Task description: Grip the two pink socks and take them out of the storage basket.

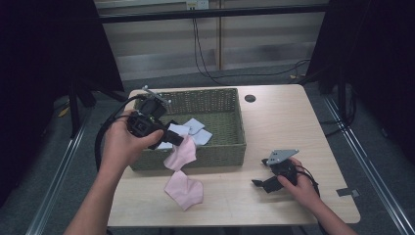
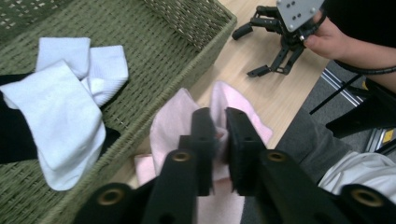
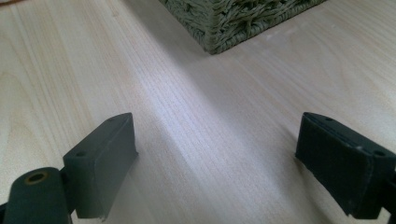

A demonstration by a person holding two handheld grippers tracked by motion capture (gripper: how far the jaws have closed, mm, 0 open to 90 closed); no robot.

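Left claw (image 1: 177, 139), hovering over the near wall of the woven basket (image 1: 215, 155), is pinching a pink sock (image 1: 181, 153) between its nearly closed jaws; the fabric is bunching in the narrow gap in the left gripper view (image 2: 219, 140). The pink sock is hanging down from the claw across the basket's outer wall, soft and limp, its lower end draping toward the tabletop (image 1: 279, 122). A second pink sock (image 1: 184, 189) is lying flat on the tabletop just below the claw, outside the basket. Two pink socks are showing in all. Beyond the claw, inside the basket, white socks (image 2: 70, 98) are lying in a loose overlapping pile; at least two are visible, and the exact count cannot be told. A dark item beneath them is partly hidden. The basket wall is standing between the claw and the white socks. Right claw (image 1: 260, 184) is resting well apart on the tabletop, its jaws standing wide open and holding nothing (image 3: 215, 158).
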